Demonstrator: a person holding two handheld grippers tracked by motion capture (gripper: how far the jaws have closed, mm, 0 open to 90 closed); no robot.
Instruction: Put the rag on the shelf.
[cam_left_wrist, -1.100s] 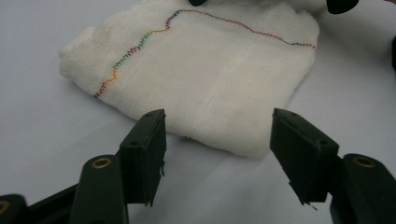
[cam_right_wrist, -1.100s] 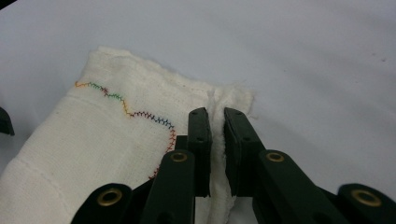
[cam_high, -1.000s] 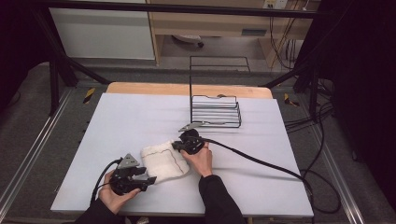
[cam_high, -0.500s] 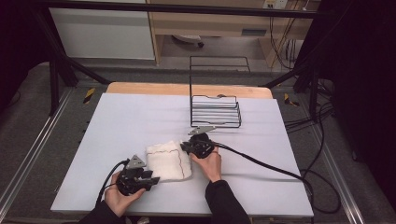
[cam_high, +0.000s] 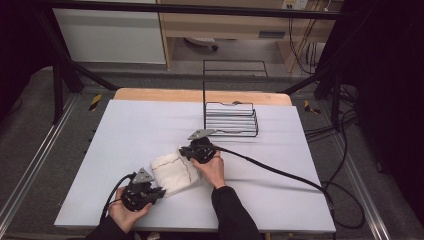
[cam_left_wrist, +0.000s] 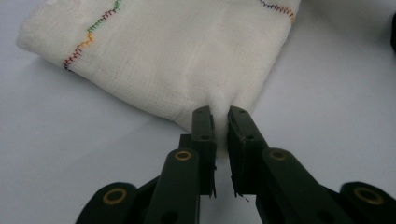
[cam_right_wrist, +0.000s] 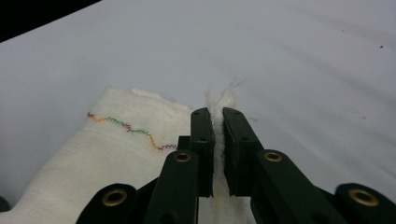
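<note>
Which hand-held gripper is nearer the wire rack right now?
Right. The right hand-held gripper sits just in front of the wire rack, clamped on the cloth's far edge. The left hand-held gripper pinches the cloth's near corner, farther back.

Lab: black frame rig (cam_high: 60, 75), trailing cables (cam_high: 340, 150).

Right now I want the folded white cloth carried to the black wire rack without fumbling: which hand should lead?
Right. Its tool grips the folded white cloth on the side nearer the black wire rack.
</note>
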